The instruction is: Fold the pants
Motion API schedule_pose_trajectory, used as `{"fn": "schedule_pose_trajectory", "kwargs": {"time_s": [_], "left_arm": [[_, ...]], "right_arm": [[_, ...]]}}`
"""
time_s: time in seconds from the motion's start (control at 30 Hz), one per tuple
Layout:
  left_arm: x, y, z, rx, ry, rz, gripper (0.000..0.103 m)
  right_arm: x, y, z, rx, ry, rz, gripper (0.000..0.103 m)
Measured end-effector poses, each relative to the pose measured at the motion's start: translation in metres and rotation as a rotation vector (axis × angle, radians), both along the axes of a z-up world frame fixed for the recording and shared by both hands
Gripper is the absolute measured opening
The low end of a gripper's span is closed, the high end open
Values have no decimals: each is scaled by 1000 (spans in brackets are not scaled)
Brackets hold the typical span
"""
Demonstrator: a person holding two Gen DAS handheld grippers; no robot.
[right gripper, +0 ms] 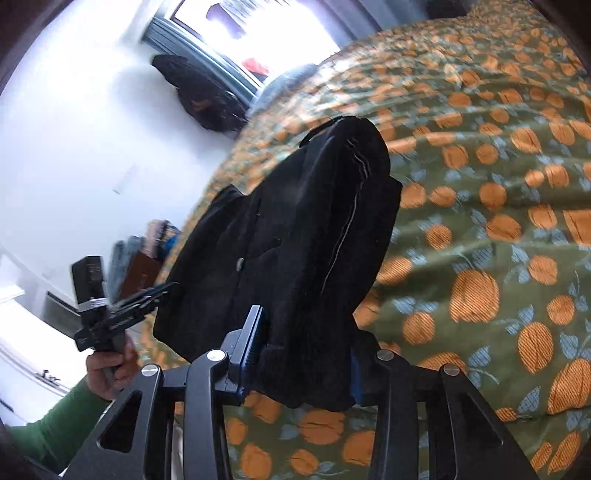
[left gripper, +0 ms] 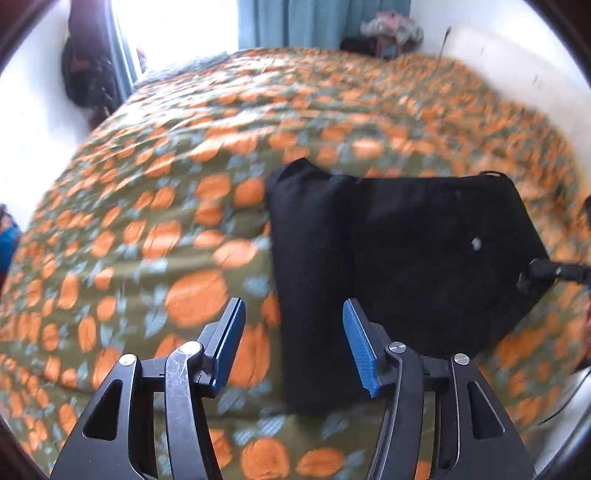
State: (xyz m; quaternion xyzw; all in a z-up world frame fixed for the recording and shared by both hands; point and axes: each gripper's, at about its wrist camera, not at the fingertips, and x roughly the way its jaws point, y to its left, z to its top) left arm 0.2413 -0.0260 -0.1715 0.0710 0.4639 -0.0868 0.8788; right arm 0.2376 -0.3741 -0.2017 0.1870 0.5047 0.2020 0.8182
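The black pants (left gripper: 399, 258) lie folded in a compact block on the bed, with a narrower folded strip along their left side. My left gripper (left gripper: 293, 314) is open and empty, just above the near left edge of the pants. My right gripper (right gripper: 306, 347) is shut on a bunched edge of the black pants (right gripper: 295, 229) and holds that part lifted off the bed. The right gripper's tip shows at the right edge of the pants in the left wrist view (left gripper: 543, 271). The left gripper also shows in the right wrist view (right gripper: 110, 314), held in a hand.
The bed is covered by a green spread with orange fruit print (left gripper: 166, 229). White walls close in on the left and right. A bright window with blue curtains (left gripper: 317, 22) is behind the bed. Dark clothes hang at the left wall (left gripper: 88, 70).
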Motion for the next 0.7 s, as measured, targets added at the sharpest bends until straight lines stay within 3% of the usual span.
{"fn": "schedule_pose_trajectory", "kwargs": {"time_s": [0.03, 0.1, 0.2, 0.23, 0.27, 0.3, 0.43, 0.53, 0.6, 0.7], "left_arm": [[-13, 3, -10, 6, 8, 0, 64], [-39, 11, -16, -9, 16, 22, 82], [-71, 16, -11, -19, 30, 58, 86], [-80, 14, -6, -34, 29, 59, 87], [-89, 11, 1, -33, 17, 64, 90], [-96, 5, 6, -20, 4, 70, 94], [-115, -22, 36, 74, -46, 79, 95], [-125, -33, 56, 113, -83, 104, 95], [-133, -36, 67, 96, -93, 126, 95], [-142, -35, 80, 7, -74, 126, 95]], "right_arm": [[-7, 0, -15, -85, 36, -6, 46], [-31, -16, -24, -76, 11, -47, 49], [-65, -22, 1, -145, -40, -101, 56], [-76, -19, 13, -188, -74, -104, 63], [-76, -19, 13, -188, -74, -104, 87], [-95, -5, 40, -289, -146, -125, 103], [-137, 33, 80, -428, -221, -144, 103], [-153, 54, 96, -468, -290, -181, 103], [-159, 64, 103, -486, -301, -213, 103], [-171, 71, 111, -476, -279, -229, 103]]}}
